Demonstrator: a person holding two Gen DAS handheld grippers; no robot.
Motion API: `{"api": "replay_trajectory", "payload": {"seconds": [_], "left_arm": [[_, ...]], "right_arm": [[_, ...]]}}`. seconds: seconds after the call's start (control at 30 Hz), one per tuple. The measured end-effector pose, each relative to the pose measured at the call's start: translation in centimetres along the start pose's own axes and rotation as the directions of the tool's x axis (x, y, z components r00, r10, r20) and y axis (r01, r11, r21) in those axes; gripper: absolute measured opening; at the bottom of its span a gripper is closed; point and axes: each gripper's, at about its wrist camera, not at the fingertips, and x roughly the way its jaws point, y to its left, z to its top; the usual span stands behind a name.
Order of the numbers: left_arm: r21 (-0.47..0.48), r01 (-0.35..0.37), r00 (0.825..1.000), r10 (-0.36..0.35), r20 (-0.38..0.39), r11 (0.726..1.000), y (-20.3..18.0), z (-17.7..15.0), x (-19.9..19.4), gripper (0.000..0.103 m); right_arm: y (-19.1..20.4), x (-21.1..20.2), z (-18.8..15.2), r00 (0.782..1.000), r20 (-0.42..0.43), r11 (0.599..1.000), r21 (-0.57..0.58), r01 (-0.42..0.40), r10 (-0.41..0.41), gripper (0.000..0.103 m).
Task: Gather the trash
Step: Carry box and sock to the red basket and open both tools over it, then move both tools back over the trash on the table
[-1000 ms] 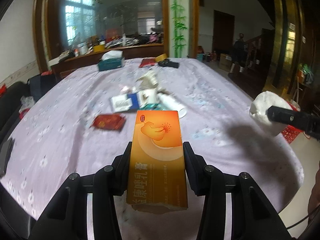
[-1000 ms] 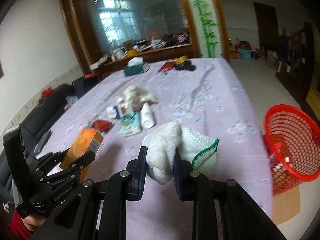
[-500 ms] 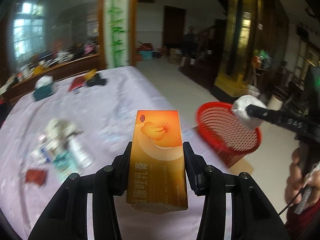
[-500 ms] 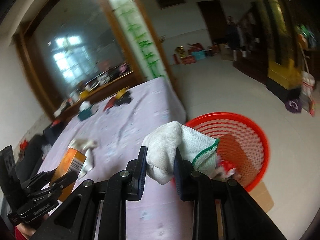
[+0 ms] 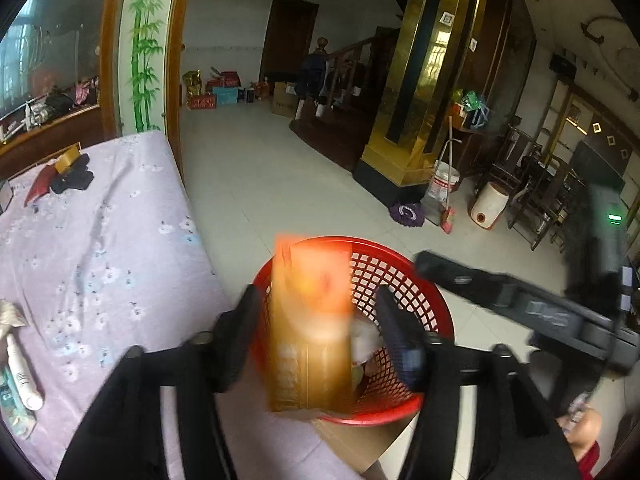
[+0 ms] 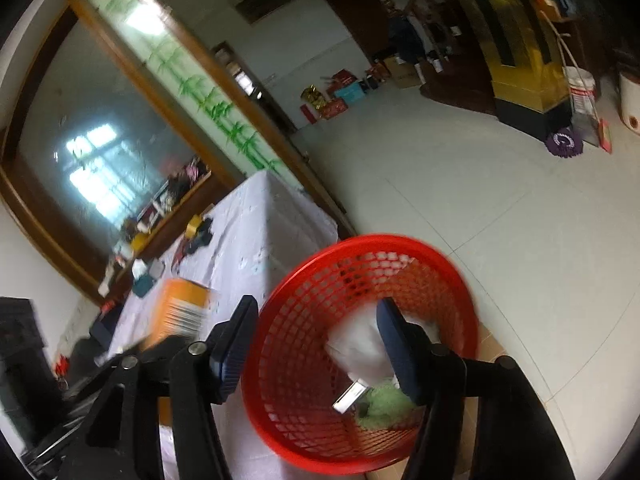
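Jaws of left gripper (image 5: 316, 316) spread wide, orange box (image 5: 310, 328) blurred between them, touching neither pad, long axis upright, low centre of frame, directly over red basket (image 5: 404, 264). Right gripper (image 6: 316, 344), jaws likewise wide and empty, sits above same basket (image 6: 400, 244); white cloth (image 6: 360, 348) lies inside, below jaws. Judgement: box dropping into basket; more trash remains on counter (image 5: 100, 248), left of frame.

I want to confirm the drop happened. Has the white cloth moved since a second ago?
Yes. The white cloth has left the open right gripper and now lies down inside the red basket.
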Motion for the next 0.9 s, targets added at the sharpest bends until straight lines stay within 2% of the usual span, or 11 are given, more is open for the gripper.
{"api": "replay_trajectory", "payload": {"seconds": [0.1,0.23,0.4,0.5,0.73,0.83,0.9], "left_arm": [[-0.007,0.018,1.000,-0.018,-0.011,1.000,-0.2,-0.2,0.3,0.064],[-0.011,0.003,1.000,-0.003,-0.003,1.000,0.7,-1.2,-1.1,0.065],[-0.036,-0.079,0.997,0.079,-0.001,0.996,3.2,-3.8,-4.1,0.066],[-0.058,-0.126,0.992,0.127,0.009,0.990,5.0,-5.3,-6.5,0.067],[-0.116,-0.221,0.973,0.227,0.045,0.968,9.8,-8.1,-12.3,0.067],[-0.164,-0.262,0.961,0.272,0.041,0.951,12.6,-9.5,-14.6,0.067],[-0.206,-0.309,0.946,0.322,0.032,0.929,14.9,-10.5,-16.2,0.067]], "right_arm": [[-0.3,-1.9,0.3,0.998,0.055,1.000,-0.015,0.022,-0.021,0.067],[0.0,-3.8,-0.1,0.995,0.088,0.998,-0.042,0.041,-0.038,0.067],[1.7,-4.4,-1.3,0.997,0.079,0.994,-0.101,0.034,-0.026,0.071],[3.7,-3.6,-2.5,0.998,0.053,0.988,-0.150,0.026,-0.018,0.071],[10.0,-0.5,-5.9,0.997,-0.059,0.959,-0.277,-0.056,0.041,0.073],[12.5,0.6,-7.5,0.993,-0.100,0.944,-0.317,-0.089,0.061,0.075],[13.9,1.2,-8.6,0.990,-0.123,0.933,-0.343,-0.106,0.068,0.075]]}}
